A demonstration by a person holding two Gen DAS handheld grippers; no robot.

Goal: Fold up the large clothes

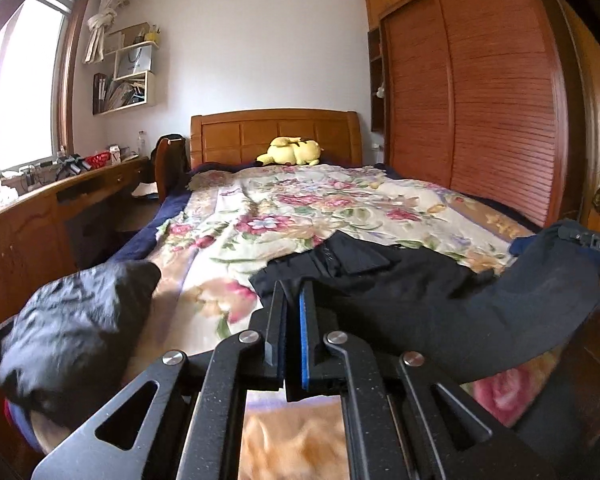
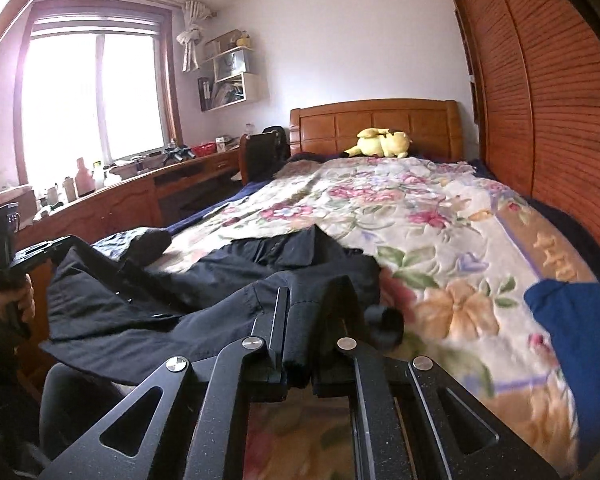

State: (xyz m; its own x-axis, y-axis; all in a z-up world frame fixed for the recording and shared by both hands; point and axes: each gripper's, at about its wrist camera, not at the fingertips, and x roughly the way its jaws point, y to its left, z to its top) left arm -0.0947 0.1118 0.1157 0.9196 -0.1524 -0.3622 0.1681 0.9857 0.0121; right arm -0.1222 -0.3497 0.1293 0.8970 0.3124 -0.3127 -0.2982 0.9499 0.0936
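At the foot of the bed, the left gripper [image 1: 290, 292] and right gripper [image 2: 314, 292] each have fingers clamped on the black garment's [image 2: 148, 312] near edge, lifted over the floral bedspread [image 2: 400, 216]. Thin fabric may slip from either pinch, dropping one corner and skewing the fold.

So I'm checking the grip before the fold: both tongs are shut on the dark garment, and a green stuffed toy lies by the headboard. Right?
Not quite: the stuffed toy by the headboard is yellow, as the right wrist view shows. The rest stands: the left tongs and right tongs are both shut on the dark garment.
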